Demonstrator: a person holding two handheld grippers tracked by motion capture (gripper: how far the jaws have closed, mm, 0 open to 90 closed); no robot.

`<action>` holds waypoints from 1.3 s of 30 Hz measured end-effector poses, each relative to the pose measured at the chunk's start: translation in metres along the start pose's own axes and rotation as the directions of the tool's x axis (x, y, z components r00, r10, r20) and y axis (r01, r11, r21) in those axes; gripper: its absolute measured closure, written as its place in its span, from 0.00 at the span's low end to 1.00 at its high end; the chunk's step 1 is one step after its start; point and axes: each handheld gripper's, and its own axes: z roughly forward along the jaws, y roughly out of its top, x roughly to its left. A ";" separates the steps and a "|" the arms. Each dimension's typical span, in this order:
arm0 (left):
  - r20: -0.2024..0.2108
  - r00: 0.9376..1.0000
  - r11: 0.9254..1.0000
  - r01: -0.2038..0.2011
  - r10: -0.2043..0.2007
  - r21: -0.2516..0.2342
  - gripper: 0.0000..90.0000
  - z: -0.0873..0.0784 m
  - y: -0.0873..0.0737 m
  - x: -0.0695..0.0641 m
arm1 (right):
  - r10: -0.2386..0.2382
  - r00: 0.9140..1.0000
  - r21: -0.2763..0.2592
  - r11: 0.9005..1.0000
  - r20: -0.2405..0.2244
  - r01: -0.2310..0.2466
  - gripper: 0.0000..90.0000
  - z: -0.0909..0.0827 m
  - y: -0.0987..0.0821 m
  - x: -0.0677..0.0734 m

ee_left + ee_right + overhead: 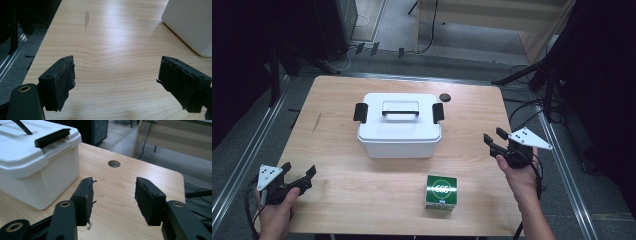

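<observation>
White box (pixel 399 131) is sitting near the middle of the pale wooden surface (pixel 337 165), a smooth rounded-corner plastic tub wearing a lid with a black handle and two black side latches. Nearer the person than the box, to its right, a small glossy green carton (pixel 441 192) with a round white emblem is standing apart from it. Behind the box's right corner a round hole (pixel 114 163) is showing in the wood grain. Left gripper (pixel 297 172) is waiting well to the left of the box, its padded black jaws standing wide apart over bare wood. Right gripper (pixel 494 136) is hovering to the right of the box, jaws partly apart with nothing between them, the box lying off to their left.
</observation>
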 end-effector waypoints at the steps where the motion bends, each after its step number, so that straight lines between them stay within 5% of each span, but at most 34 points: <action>1: 0.002 1.000 1.000 -0.002 0.002 0.001 0.16 0.000 0.000 0.000 | -0.012 1.000 0.008 1.000 -0.015 0.012 0.56 0.001 0.004 -0.001; 4: 0.006 1.000 1.000 -0.001 0.001 0.000 0.16 0.000 0.000 0.001 | -0.088 0.996 0.063 0.994 0.012 0.087 0.53 0.008 0.020 -0.003; 7: 0.008 1.000 1.000 0.001 -0.001 -0.001 0.16 0.000 0.000 0.001 | -0.125 0.992 0.096 0.987 -0.010 0.126 0.58 0.013 0.028 -0.005; 11: 0.001 1.000 1.000 0.000 0.000 0.000 0.16 0.000 0.000 0.001 | -0.225 0.970 0.129 0.963 -0.097 0.236 0.61 0.017 0.045 -0.004; 17: 0.002 1.000 1.000 0.000 0.000 -0.002 0.16 0.000 0.000 0.001 | -0.291 0.944 0.167 0.934 -0.155 0.315 0.62 0.028 0.063 -0.001; 23: 0.000 1.000 1.000 -0.005 0.005 0.002 0.16 0.000 0.000 0.000 | -0.372 0.890 0.171 0.890 -0.263 0.422 0.64 0.040 0.075 0.007; 29: 0.003 1.000 1.000 -0.014 0.014 0.003 0.16 0.000 0.000 0.000 | -0.447 0.826 0.219 0.817 -0.343 0.533 0.64 0.055 0.089 0.017; 35: 0.003 1.000 1.000 -0.016 0.016 0.003 0.16 0.000 0.000 0.000 | -0.464 0.809 0.230 0.796 -0.362 0.559 0.63 0.064 0.100 0.019; 36: 0.003 1.000 1.000 -0.016 0.016 0.001 0.16 0.000 0.000 0.000 | -0.467 0.799 0.232 0.788 -0.379 0.570 0.63 0.066 0.105 0.020; 37: 0.002 1.000 1.000 -0.017 0.017 0.002 0.16 0.000 0.000 -0.001 | -0.467 0.799 0.232 0.788 -0.379 0.570 0.63 0.066 0.105 0.020; 38: 0.000 1.000 1.000 -0.018 0.018 0.000 0.16 0.000 0.000 -0.001 | -0.471 0.784 0.239 0.773 -0.405 0.587 0.63 0.069 0.109 0.019; 39: -0.001 1.000 1.000 -0.020 0.020 -0.001 0.16 0.000 0.000 -0.001 | -0.471 0.784 0.239 0.773 -0.405 0.587 0.64 0.069 0.109 0.019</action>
